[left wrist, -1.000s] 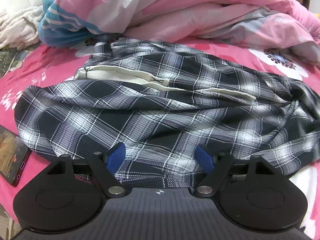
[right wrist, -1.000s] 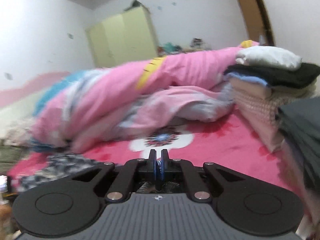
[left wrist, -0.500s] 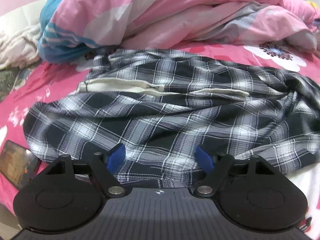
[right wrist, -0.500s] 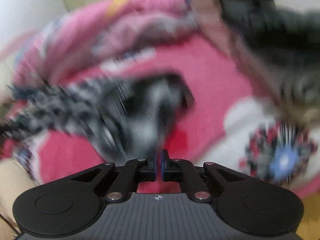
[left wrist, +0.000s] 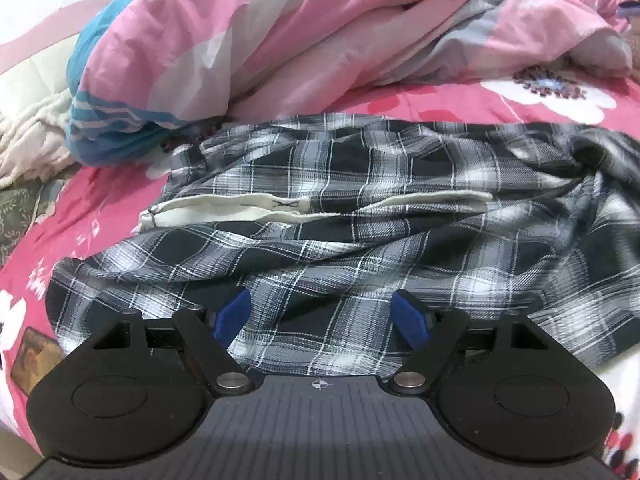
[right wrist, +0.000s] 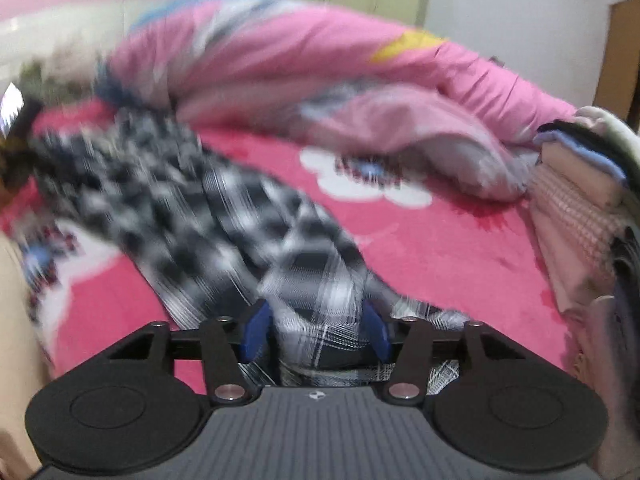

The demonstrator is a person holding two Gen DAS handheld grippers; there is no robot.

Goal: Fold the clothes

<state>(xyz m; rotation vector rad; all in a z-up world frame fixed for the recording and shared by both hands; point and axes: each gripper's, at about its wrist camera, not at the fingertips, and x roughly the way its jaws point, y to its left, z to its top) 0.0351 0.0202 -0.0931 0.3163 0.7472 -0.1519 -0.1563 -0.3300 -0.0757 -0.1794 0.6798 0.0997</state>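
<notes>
left gripper (left wrist: 322,318): spread wide over the plaid garment (left wrist: 360,248), gripping nothing
right gripper (right wrist: 314,334): opening, plaid cloth between its pads

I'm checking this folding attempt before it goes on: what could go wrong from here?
1. The right tool is opening with a fold of the plaid garment between its fingers; closing there may pinch several layers.
2. The garment lies crumpled, so a fold now could set creases.
3. A phone lies by the garment's edge; dragging the cloth might knock it off the bed.
</notes>
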